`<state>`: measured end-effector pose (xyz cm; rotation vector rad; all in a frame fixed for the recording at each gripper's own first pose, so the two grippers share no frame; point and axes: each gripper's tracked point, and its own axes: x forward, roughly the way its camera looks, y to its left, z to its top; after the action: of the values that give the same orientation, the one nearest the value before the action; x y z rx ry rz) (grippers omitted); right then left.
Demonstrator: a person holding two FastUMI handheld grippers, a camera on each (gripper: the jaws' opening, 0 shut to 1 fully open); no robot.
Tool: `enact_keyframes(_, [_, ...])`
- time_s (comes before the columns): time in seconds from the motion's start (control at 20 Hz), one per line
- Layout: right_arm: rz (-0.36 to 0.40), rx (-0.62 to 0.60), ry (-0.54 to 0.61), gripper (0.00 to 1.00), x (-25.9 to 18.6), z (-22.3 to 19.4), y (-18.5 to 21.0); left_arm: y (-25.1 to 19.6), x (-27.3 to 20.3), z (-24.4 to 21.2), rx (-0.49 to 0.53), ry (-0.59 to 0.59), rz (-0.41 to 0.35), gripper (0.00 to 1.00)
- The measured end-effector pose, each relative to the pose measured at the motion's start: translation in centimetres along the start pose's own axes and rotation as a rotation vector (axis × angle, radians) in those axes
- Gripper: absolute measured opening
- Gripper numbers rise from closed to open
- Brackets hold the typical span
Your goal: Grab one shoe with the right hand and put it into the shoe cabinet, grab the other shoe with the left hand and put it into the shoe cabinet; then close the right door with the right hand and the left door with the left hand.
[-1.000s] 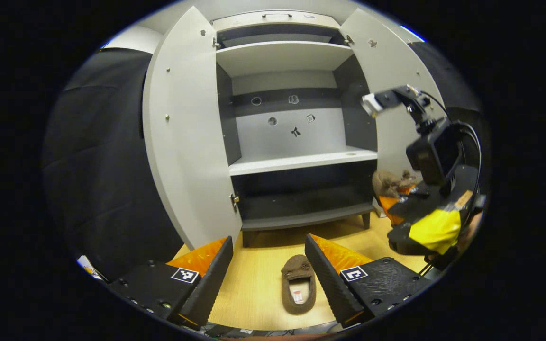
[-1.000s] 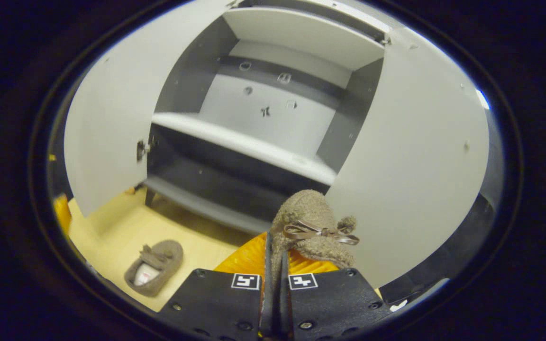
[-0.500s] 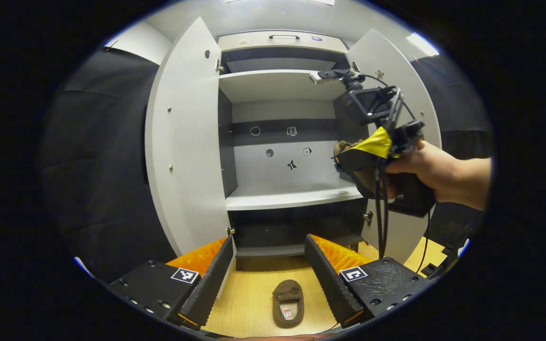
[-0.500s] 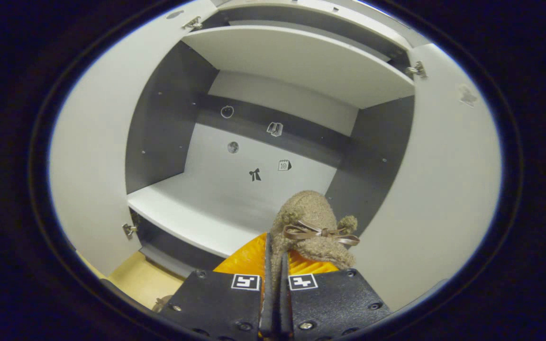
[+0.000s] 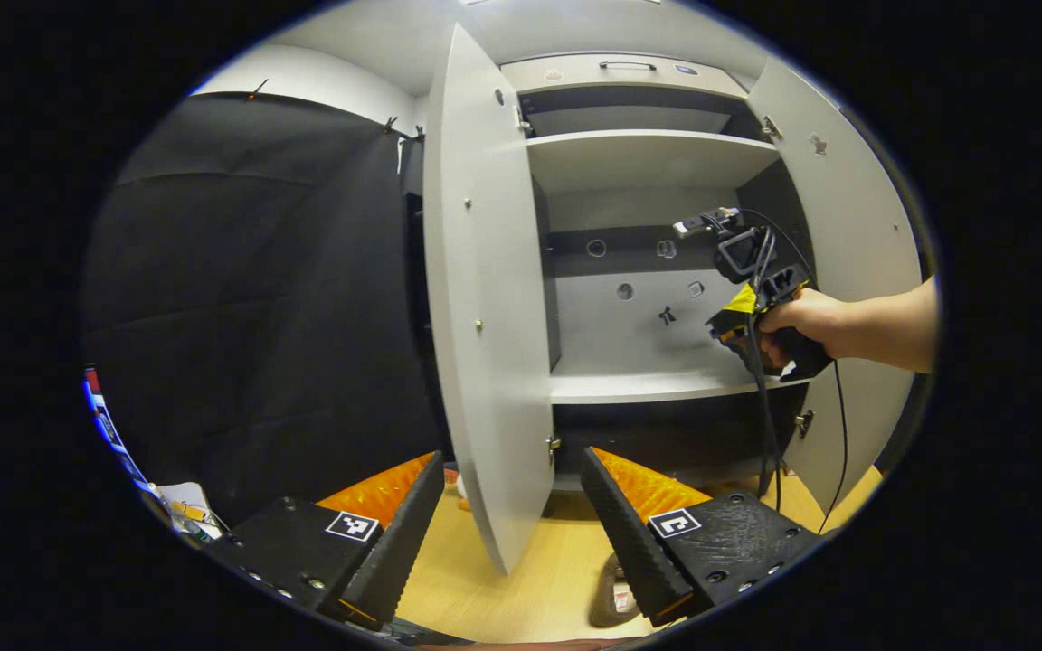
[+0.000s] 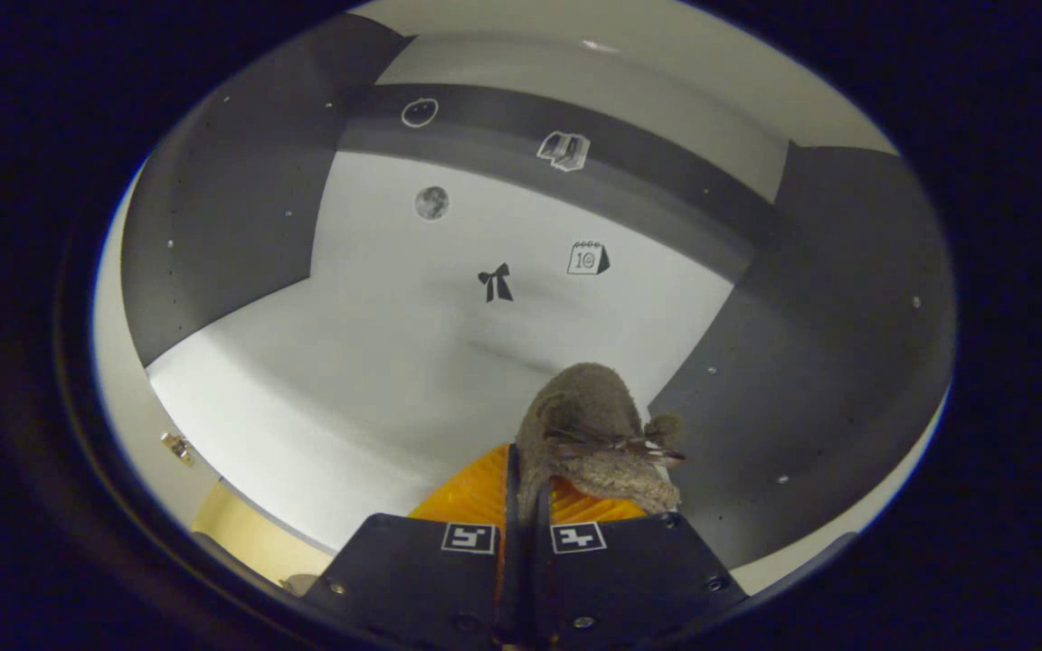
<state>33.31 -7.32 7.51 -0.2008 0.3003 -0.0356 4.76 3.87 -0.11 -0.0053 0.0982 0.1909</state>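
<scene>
Right claw point(image 6: 521, 506), clamped on the brown shoe point(image 6: 589, 425), has pushed inside over the middle shelf point(image 6: 322, 380); we expect release next, left claw point(image 5: 512, 515) gaping at 6 o'clock.

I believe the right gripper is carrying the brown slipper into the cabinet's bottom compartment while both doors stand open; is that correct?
Not quite: the right gripper carries the brown slipper over the white middle shelf, not the bottom compartment, as the left gripper view shows. Both doors do stand open.
</scene>
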Motion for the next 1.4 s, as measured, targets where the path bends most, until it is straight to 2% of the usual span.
enact_keyframes(0.15, [0.096, 0.011, 0.061, 0.10, 0.7, -1.3, 1.9, -0.1, 0.0, 0.1, 0.009, 0.017, 0.031, 0.93])
enact_keyframes(0.25, [0.112, -0.004, 0.046, 0.12, 0.2, -0.9, 2.1, -0.5, 0.3, 0.4, 0.026, 0.014, 0.029, 0.93])
enact_keyframes(0.35, [0.111, -0.011, 0.045, 0.21, -0.6, -0.8, 2.0, -1.1, 0.1, 0.6, 0.048, 0.017, 0.008, 0.93])
enact_keyframes(0.45, [0.162, 0.005, 0.043, 0.31, -1.5, -0.9, 2.9, -1.4, -0.1, 0.9, 0.060, 0.004, 0.001, 0.92])
enact_keyframes(0.5, [0.178, 0.015, 0.039, 0.45, -2.3, -0.8, 3.0, -1.5, -0.1, 0.9, 0.063, -0.001, 0.005, 0.92])
enact_keyframes(0.55, [0.189, 0.022, 0.040, 0.69, -2.7, -0.9, 3.1, -1.4, -0.2, 0.8, 0.062, 0.003, 0.010, 0.92])
enact_keyframes(0.6, [0.195, 0.024, 0.047, 0.78, -3.2, -1.1, 3.2, -1.4, -0.3, 0.7, 0.054, 0.009, 0.014, 0.92])
enact_keyframes(0.65, [0.207, 0.032, 0.042, 0.82, -3.9, -1.1, 3.2, -1.4, -0.2, 0.6, 0.050, 0.013, 0.018, 0.92])
enact_keyframes(0.85, [0.224, 0.057, -0.040, 0.83, -7.6, 0.1, 2.1, -2.5, -0.7, 0.6, 0.055, 0.021, -0.001, 0.92])
enact_keyframes(0.95, [0.267, 0.080, -0.086, 0.83, -10.7, 0.2, 1.9, -3.6, -1.1, 0.4, 0.065, 0.024, -0.024, 0.92])
enact_keyframes(1.05, [0.318, 0.092, -0.172, 0.83, -14.2, 0.7, 1.5, -4.7, -1.2, 0.2, 0.071, 0.032, -0.043, 0.92])
enact_keyframes(1.15, [0.336, 0.101, -0.279, 0.82, -17.8, 1.0, 0.5, -6.0, -1.4, -0.1, 0.095, 0.033, -0.072, 0.93])
enact_keyframes(1.2, [0.338, 0.103, -0.320, 0.89, -19.6, 0.7, -0.1, -6.4, -1.3, -0.6, 0.114, 0.038, -0.080, 0.92])
enact_keyframes(1.35, [0.414, 0.137, -0.398, 0.95, -24.4, -1.0, -0.1, -7.5, -1.0, -3.1, 0.166, 0.090, -0.110, 0.93])
enact_keyframes(1.4, [0.433, 0.144, -0.407, 0.92, -25.8, -2.0, -0.3, -8.2, -0.9, -3.7, 0.184, 0.105, -0.123, 0.92])
